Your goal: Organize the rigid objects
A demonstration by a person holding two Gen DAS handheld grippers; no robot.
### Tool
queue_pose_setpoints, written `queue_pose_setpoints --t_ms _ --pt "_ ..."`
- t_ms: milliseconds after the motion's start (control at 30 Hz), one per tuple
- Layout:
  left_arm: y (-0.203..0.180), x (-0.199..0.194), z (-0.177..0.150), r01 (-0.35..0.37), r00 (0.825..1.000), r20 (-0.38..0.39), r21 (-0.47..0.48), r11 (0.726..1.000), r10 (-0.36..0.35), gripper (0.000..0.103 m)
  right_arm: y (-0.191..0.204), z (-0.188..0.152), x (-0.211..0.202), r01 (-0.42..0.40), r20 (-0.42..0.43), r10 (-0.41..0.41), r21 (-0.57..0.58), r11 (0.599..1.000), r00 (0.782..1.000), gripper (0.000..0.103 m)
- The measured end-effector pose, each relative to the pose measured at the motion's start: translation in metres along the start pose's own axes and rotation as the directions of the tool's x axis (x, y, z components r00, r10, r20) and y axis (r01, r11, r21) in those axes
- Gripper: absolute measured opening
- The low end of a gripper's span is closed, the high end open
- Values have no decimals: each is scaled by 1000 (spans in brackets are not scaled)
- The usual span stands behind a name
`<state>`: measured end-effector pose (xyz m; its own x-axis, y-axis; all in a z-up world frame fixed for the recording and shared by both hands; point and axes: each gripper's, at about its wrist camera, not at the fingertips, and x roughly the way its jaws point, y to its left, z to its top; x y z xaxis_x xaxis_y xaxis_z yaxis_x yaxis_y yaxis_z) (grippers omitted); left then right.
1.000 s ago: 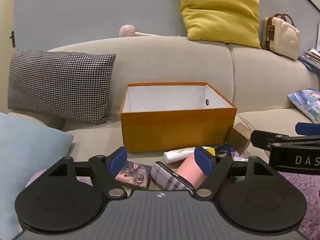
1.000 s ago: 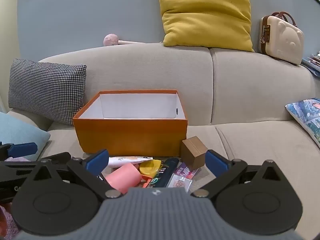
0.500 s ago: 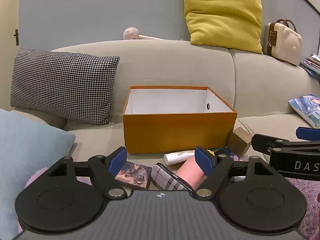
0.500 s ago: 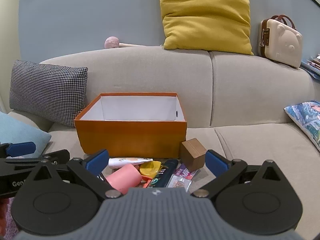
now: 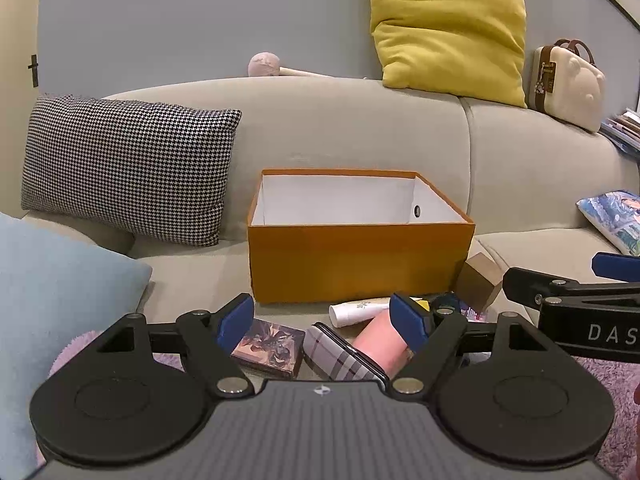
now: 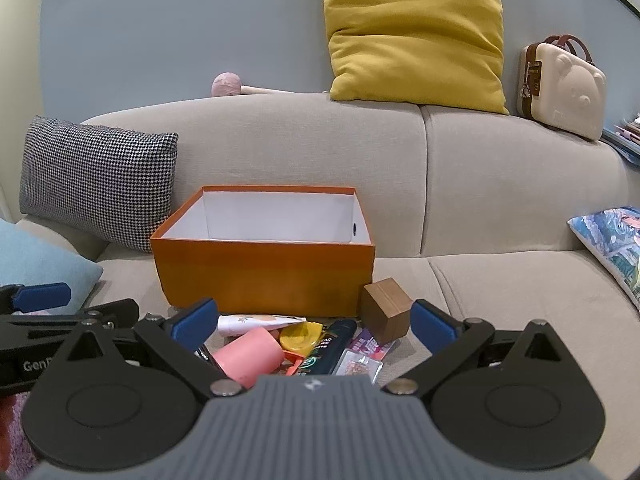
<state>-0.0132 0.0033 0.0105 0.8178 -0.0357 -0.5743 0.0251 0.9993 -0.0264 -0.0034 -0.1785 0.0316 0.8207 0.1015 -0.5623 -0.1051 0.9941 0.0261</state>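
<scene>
**Sorting not yet begun: both grippers poised over the clutter**

Beige sofa (image 6: pixel 500 280) cushions carried an open orange box (image 6: pixel 264 276), seemingly empty, though its floor was hidden. Small items lay heaped just before it: pink cylinder (image 6: pixel 250 354), brown cube (image 6: pixel 387 314), white tube (image 6: pixel 256 323). Left gripper (image 5: pixel 322 322) and right gripper (image 6: pixel 314 320) hovered, jaws spread, holding nothing. Next: lower onto one item, pinch it, then lift it into the box.

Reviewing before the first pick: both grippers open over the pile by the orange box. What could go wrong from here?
1. The pink cup, yellow lid and dark bottle overlap, so closing the right gripper may catch two items or knock one aside.
2. The left gripper sits close beside the right one; both reaching for the pile could collide.
3. The brown cube rests beside the orange box wall, leaving little finger room.
</scene>
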Motion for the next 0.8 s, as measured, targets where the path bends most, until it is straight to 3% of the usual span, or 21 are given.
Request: queue_pose_setpoints --t_ms 800 --pt "5 4 -1 -1 1000 -30 -6 1000 0 91 4 0 4 15 -15 -15 -6 1000 1000 102"
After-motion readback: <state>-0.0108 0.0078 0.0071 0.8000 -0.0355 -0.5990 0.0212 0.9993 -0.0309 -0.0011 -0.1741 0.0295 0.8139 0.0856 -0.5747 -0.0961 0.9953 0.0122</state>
